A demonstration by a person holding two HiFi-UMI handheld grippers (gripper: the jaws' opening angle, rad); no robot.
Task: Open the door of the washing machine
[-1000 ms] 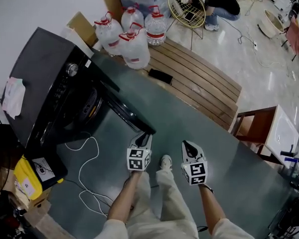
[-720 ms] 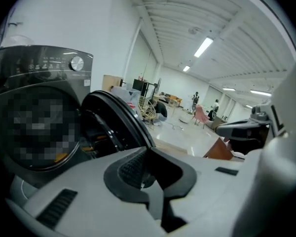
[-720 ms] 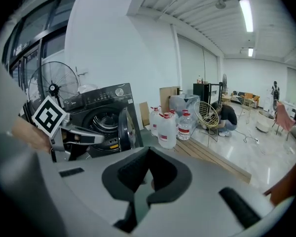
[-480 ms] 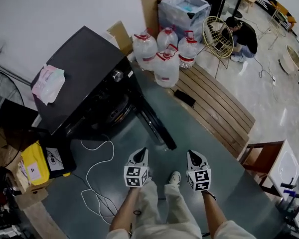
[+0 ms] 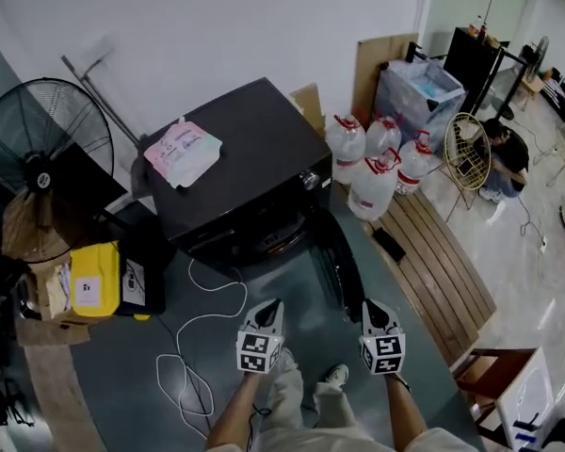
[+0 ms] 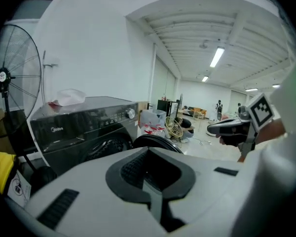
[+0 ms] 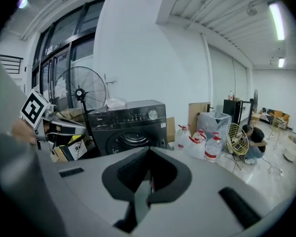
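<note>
The black washing machine (image 5: pixel 235 172) stands against the white wall, and its round door (image 5: pixel 344 264) is swung open to the right, edge-on in the head view. Both grippers hang in the air in front of it, touching nothing. My left gripper (image 5: pixel 270 306) is shut and empty, a good way short of the door. My right gripper (image 5: pixel 373 308) is beside it, also shut and empty. In the left gripper view the jaws (image 6: pixel 151 180) meet, with the machine (image 6: pixel 84 127) and its open door (image 6: pixel 156 141) beyond. The right gripper view shows shut jaws (image 7: pixel 147 181) and the open drum (image 7: pixel 133 143).
A pink packet (image 5: pixel 182 151) lies on the machine's top. A standing fan (image 5: pixel 47 139) and a yellow box (image 5: pixel 96 282) are at the left, and a white cable (image 5: pixel 207 332) runs over the floor. Water bottles (image 5: pixel 377 172), a wooden slatted platform (image 5: pixel 444 273) and a crouching person (image 5: pixel 505 158) are at the right.
My left gripper was at the door's edge; both grippers have since drawn back and up from it. The view has risen and pulled away, and the door stays open.
</note>
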